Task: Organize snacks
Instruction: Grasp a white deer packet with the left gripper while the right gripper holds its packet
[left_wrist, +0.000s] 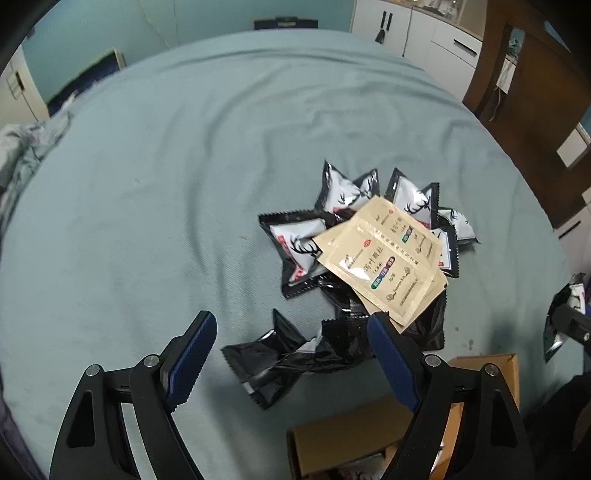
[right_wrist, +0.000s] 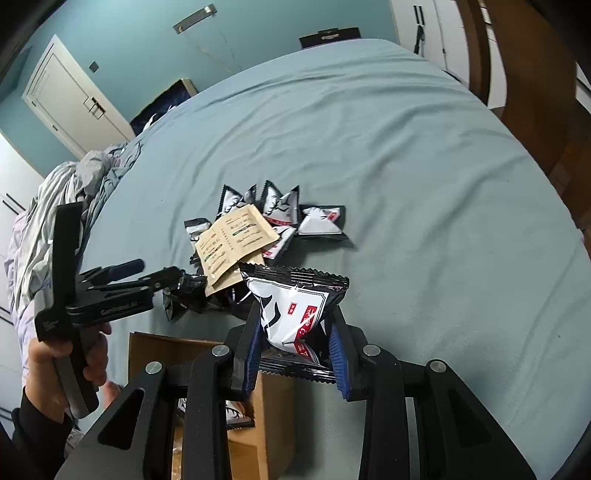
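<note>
A pile of black-and-white snack packets lies on the teal bed, with two beige sachets on top. My left gripper hovers open over the near side of the pile, above a crumpled black packet, with nothing between its fingers. My right gripper is shut on a black-and-white packet, held just above the bed beside an open cardboard box. That held packet also shows at the right edge of the left wrist view.
The cardboard box stands at the bed's near edge and holds some packets inside. A rumpled grey quilt lies at the left. A wooden frame and white cabinets stand beyond the bed. A hand grips the left tool.
</note>
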